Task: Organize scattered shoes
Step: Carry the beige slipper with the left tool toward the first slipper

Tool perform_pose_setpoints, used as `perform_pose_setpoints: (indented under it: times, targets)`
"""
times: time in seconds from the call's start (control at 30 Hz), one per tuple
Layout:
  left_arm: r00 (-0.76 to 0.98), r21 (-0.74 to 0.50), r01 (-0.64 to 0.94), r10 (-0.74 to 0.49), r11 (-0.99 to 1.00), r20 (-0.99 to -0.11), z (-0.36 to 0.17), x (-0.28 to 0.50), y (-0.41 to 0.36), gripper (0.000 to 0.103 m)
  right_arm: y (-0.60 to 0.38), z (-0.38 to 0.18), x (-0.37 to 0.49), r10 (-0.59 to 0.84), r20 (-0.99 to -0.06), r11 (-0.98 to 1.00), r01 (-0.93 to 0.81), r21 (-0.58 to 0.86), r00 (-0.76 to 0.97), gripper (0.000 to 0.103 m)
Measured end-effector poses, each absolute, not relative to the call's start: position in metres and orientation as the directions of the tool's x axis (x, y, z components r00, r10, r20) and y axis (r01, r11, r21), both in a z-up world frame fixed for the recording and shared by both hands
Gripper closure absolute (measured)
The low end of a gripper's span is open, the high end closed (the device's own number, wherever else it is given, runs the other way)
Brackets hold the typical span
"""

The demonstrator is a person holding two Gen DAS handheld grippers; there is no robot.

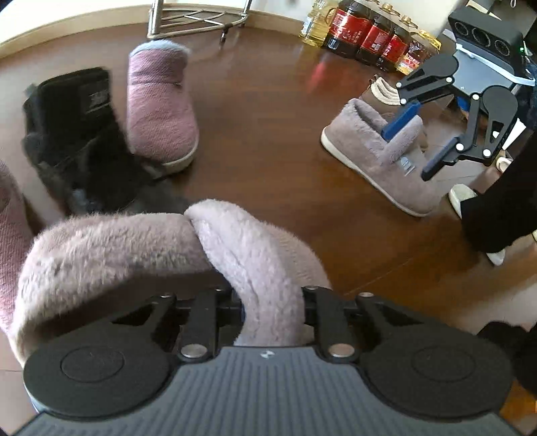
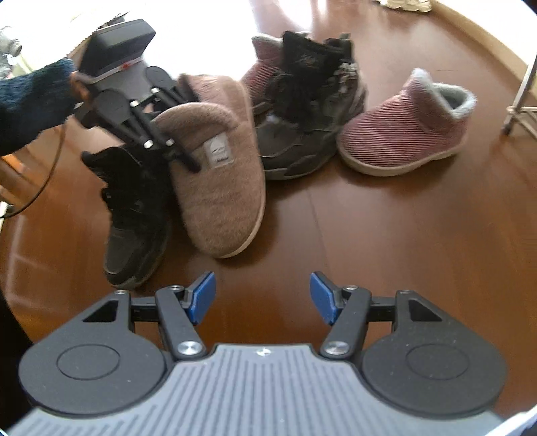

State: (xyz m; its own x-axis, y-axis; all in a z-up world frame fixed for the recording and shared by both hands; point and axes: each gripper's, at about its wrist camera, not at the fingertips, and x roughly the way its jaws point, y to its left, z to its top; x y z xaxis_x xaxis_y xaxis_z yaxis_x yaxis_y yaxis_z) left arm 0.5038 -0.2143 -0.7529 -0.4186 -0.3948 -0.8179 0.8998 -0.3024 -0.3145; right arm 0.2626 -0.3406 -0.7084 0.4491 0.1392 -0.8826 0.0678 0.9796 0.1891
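My left gripper [image 1: 272,302] is shut on the fluffy collar of a taupe slipper [image 1: 100,255]; the fur hides its pads. From the right wrist view, that gripper [image 2: 181,151] pinches the collar while the slipper [image 2: 221,187] has its toe toward the camera. The matching taupe slipper [image 1: 379,157] lies at the right, and my right gripper [image 1: 405,156] hovers open over its heel. In its own view the right gripper [image 2: 261,298] holds its blue pads [image 2: 203,296] wide apart, with bare floor between them.
A pink corduroy slipper [image 1: 161,110] and a black boot [image 1: 74,134] lie at the left. Black sneakers [image 2: 302,117], another pink slipper [image 2: 402,134] and a black shoe [image 2: 134,214] crowd the held slipper. Oil bottles [image 1: 369,33] and a metal rack [image 1: 198,16] line the wall.
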Motion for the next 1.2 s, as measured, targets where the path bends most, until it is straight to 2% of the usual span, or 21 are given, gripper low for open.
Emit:
perform_pose_setpoints:
  times: [0.1,0.17,0.27,0.3,0.43,0.6,0.87,1.03,1.2]
  targets:
    - [-0.446,-0.340,0.889,-0.405,-0.308,-0.799,-0.748,0.481,-0.208,0.083,-0.343,-0.698,0.233,0.128,-0.867,0.978,0.086,0.192,0.482,0.047]
    - [-0.466,-0.362,0.880,-0.410,-0.308,-0.784,-0.742,0.467,-0.206,0.083,-0.343,-0.694,0.209,0.125,-0.871,0.979,0.084,0.187,0.475,0.054]
    - [-0.464,-0.359,0.880,-0.403,-0.310,-0.789,-0.731,0.447,-0.219,0.083,-0.342,-0.693,0.176,0.084,-0.894,0.985,0.101,0.143,0.440,0.089]
    - [-0.464,-0.356,0.879,-0.400,-0.315,-0.791,-0.728,0.443,-0.224,0.083,-0.343,-0.693,0.165,0.072,-0.896,0.984,0.114,0.134,0.438,0.091]
    - [-0.455,-0.318,0.874,-0.388,-0.368,-0.801,-0.706,0.417,-0.263,0.083,-0.358,-0.691,0.107,0.004,-0.900,0.970,0.216,0.109,0.436,0.091]
    - [-0.480,-0.286,0.839,-0.382,-0.463,-0.789,-0.679,0.382,-0.328,0.083,-0.384,-0.693,0.041,-0.073,-0.893,0.917,0.382,0.115,0.445,0.082]
    - [-0.536,-0.216,0.750,-0.383,-0.626,-0.752,-0.632,0.308,-0.471,0.083,-0.426,-0.687,-0.040,-0.133,-0.858,0.830,0.528,0.177,0.497,0.071]
    - [-0.553,-0.203,0.659,-0.284,-0.724,-0.783,-0.650,0.245,-0.538,0.083,-0.449,-0.690,-0.078,-0.170,-0.838,0.759,0.612,0.224,0.519,0.068]
    - [-0.550,-0.275,0.568,-0.109,-0.776,-0.828,-0.714,0.177,-0.579,0.083,-0.475,-0.707,-0.104,-0.184,-0.837,0.718,0.652,0.243,0.515,0.064]
